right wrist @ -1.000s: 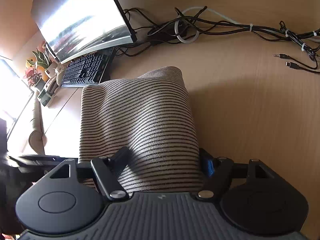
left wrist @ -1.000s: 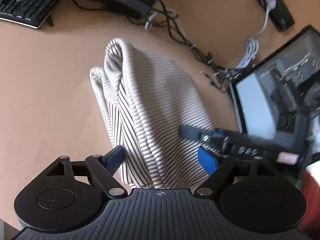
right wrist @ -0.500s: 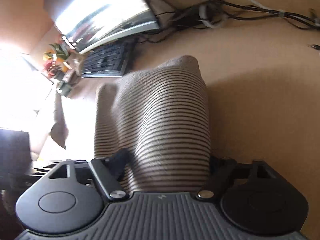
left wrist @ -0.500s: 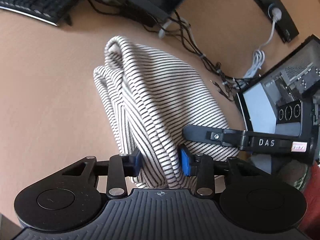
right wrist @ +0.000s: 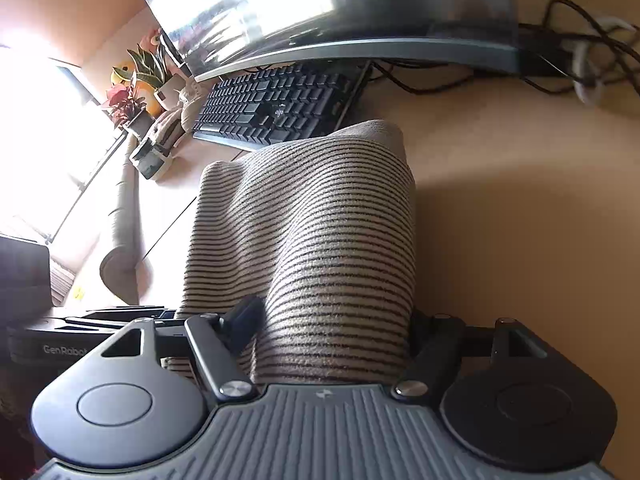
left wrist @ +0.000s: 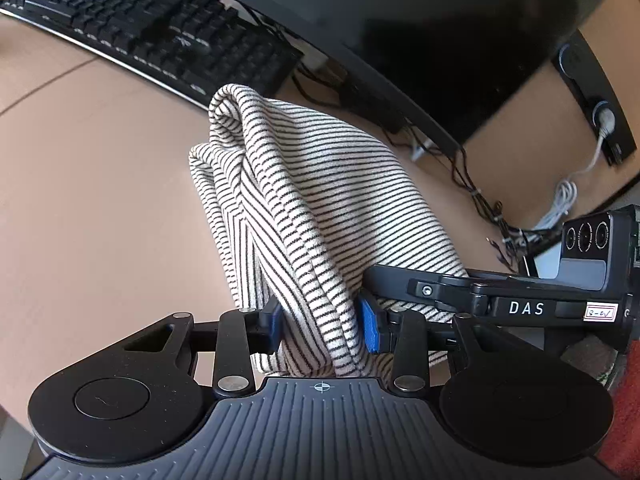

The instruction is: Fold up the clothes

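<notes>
Since a second ago the left tool has gone from spread wide to pressed in on the striped cloth, and both views have swung so that the keyboard and the monitor now sit much closer above the cloth.

There is one garment, cream with thin dark stripes, bunched into a long hanging fold. In the left wrist view its long axis runs from the tool's blue pads at the lower middle up and to the left, ending in a rounded peak just below the keyboard. The far end looks to rest on the tan surface.

The left tool pinches a gathered ridge of the fabric between its two pads. The right tool has the same cloth filling the gap between its fingers; they sit against the fabric on either side, fairly far apart, gripping a thick bundle. From this side the cloth runs straight away from the tool toward the keyboard, under the curved monitor.

The right tool's body also shows at the right edge of the left wrist view, touching the cloth's lower edge.

One keyboard, one monitor, a tangle of cables and several potted plants share the surface.
</notes>
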Demonstrator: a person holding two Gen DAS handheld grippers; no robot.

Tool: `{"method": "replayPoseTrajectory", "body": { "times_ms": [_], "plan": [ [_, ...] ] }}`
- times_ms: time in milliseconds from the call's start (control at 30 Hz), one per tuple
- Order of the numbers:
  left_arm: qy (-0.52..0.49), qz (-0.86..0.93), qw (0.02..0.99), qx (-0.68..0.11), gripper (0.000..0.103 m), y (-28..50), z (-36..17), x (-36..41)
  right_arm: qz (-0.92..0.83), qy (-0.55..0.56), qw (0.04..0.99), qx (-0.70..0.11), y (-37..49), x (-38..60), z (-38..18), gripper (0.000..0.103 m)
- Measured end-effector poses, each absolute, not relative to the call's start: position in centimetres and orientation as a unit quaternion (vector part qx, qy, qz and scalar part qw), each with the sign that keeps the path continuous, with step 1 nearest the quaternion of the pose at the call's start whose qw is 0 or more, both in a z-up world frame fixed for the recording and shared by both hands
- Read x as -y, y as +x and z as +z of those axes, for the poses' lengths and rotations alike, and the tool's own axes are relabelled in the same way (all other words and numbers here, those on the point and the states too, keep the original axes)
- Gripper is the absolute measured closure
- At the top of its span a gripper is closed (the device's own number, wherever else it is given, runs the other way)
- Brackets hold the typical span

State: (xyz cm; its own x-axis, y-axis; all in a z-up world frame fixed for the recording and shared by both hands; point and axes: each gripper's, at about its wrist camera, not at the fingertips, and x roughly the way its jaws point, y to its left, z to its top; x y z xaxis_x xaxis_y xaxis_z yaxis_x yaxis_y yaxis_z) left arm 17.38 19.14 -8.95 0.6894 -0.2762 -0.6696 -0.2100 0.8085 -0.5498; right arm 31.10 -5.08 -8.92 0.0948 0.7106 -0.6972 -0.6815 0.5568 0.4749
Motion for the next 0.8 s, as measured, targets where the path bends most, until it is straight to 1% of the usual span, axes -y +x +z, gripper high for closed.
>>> {"method": "replayPoseTrajectory", "body": {
  "times_ms": [200, 267, 333, 400, 500, 567, 667, 700, 800],
  "plan": [
    [-0.293, -0.032, 0.873, -0.388, 0.062, 19.3, -9.0, -20.7, 0.454, 0.011, 0.757, -0.47, 32.0, 3.4, -9.0, 0.03],
    [-0.279, -0.031, 0.879, -0.386, 0.062, 18.9, -8.1, -21.2, 0.454, 0.003, 0.761, -0.463, 32.0, 3.2, -9.0, 0.03],
    [-0.272, -0.029, 0.891, -0.362, 0.059, 18.4, -6.4, -22.1, 0.452, -0.011, 0.768, -0.454, 31.7, 2.8, -9.0, 0.029],
    [-0.271, -0.031, 0.902, -0.333, 0.058, 18.3, -4.6, -23.1, 0.448, -0.029, 0.777, -0.442, 31.2, 2.4, -9.0, 0.024],
    [-0.255, -0.04, 0.914, -0.313, 0.056, 20.7, -3.2, -23.2, 0.435, -0.066, 0.797, -0.414, 30.0, 2.1, -8.4, 0.019],
    [-0.239, -0.041, 0.917, -0.318, 0.056, 22.8, -3.4, -23.0, 0.415, -0.107, 0.82, -0.378, 28.8, 2.1, -7.3, 0.016],
    [-0.218, -0.042, 0.913, -0.342, 0.057, 24.5, -5.0, -23.2, 0.388, -0.173, 0.857, -0.291, 26.1, 1.7, -4.9, 0.014],
    [-0.213, -0.04, 0.911, -0.351, 0.058, 24.8, -5.7, -23.4, 0.396, -0.175, 0.859, -0.274, 25.2, 1.6, -4.3, 0.011],
    [-0.216, -0.039, 0.906, -0.361, 0.06, 24.7, -7.2, -24.0, 0.432, -0.163, 0.843, -0.275, 23.1, 0.8, -3.7, 0.01]
  ]
}}
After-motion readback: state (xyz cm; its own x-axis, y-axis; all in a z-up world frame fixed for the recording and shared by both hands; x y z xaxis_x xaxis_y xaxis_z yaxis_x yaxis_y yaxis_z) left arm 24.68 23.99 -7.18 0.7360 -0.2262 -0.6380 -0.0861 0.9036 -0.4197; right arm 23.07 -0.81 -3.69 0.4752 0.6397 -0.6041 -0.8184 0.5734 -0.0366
